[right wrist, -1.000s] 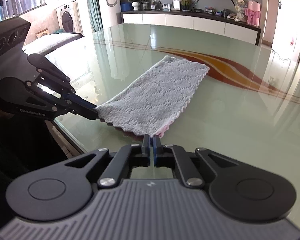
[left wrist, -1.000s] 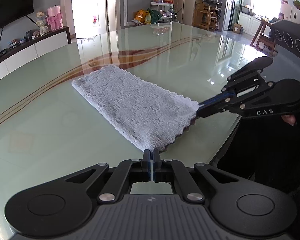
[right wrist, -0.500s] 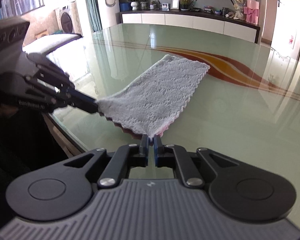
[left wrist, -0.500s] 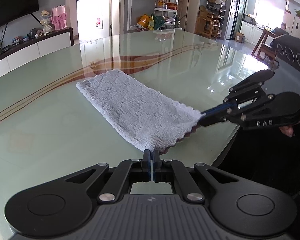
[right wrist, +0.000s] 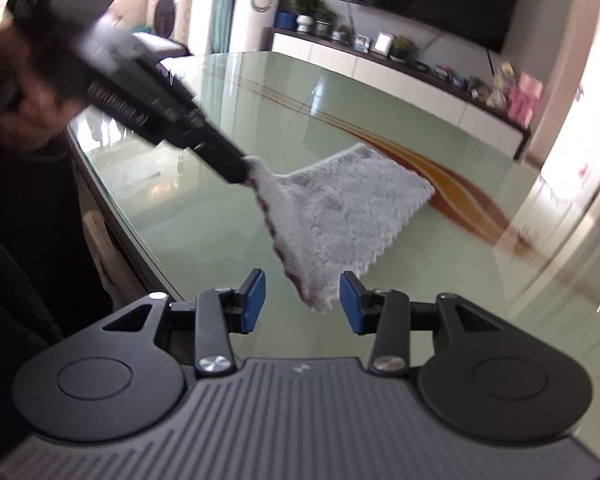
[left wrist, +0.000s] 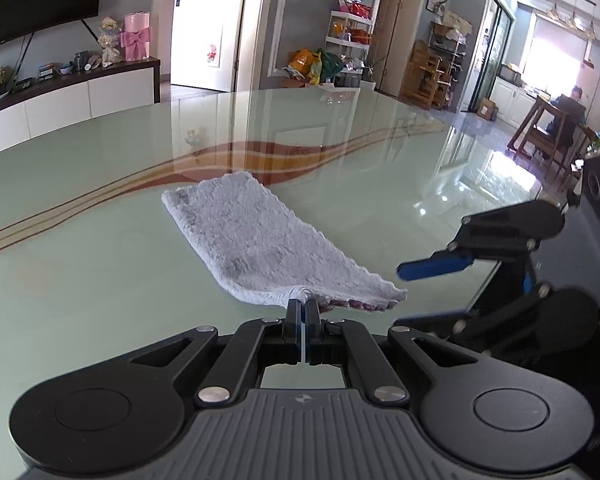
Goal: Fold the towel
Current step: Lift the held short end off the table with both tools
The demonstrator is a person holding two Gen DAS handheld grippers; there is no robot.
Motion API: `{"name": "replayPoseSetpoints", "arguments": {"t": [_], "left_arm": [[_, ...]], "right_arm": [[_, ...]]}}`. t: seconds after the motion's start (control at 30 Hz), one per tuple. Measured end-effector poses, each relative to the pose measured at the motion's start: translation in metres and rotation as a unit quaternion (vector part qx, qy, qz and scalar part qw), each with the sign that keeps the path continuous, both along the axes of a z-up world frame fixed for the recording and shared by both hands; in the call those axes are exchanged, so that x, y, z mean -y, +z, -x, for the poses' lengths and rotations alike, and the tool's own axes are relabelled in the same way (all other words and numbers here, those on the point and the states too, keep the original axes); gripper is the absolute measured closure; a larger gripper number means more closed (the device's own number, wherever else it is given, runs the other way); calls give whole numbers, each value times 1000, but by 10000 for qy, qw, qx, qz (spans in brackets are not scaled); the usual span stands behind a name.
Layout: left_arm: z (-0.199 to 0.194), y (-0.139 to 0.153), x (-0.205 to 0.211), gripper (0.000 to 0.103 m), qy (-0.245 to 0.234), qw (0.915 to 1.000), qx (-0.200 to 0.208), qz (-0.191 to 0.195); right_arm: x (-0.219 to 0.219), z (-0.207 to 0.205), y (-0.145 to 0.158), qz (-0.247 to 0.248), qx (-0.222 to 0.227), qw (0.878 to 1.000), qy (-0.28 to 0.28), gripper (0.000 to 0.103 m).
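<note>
Towel (left wrist: 268, 244) corner in left hand-held gripper (left wrist: 302, 312)

i see the towel (left wrist: 268, 248) lying lengthwise on the table (left wrist: 100, 280), its far end on the surface, its near edge lifted at the table's near side. my left gripper (left wrist: 302, 308) pinches the near left corner. my right gripper (right wrist: 302, 304) sits spread just beside the near right corner.

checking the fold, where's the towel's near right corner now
In the right wrist view that corner of the towel hangs free between the open right gripper fingers, unheld.
</note>
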State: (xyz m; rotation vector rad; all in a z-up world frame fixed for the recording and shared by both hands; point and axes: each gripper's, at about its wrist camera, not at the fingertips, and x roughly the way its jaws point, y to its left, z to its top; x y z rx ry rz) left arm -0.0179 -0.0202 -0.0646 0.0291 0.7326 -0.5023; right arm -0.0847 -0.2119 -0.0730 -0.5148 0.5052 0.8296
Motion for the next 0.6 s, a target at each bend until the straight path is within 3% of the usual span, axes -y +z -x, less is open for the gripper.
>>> {"name": "replayPoseSetpoints", "arguments": {"t": [0.13, 0.27, 0.6], "left_arm": [[-3, 7, -2, 102, 79, 9999, 29, 55], [-3, 9, -4, 102, 131, 9999, 47, 55], [-2, 8, -7, 102, 252, 9997, -9, 60]], "right_arm": [[-6, -4, -6, 243, 287, 9993, 40, 64], [-7, -6, -10, 368, 503, 9980, -50, 83], [-3, -2, -13, 417, 773, 9961, -42, 88]]}}
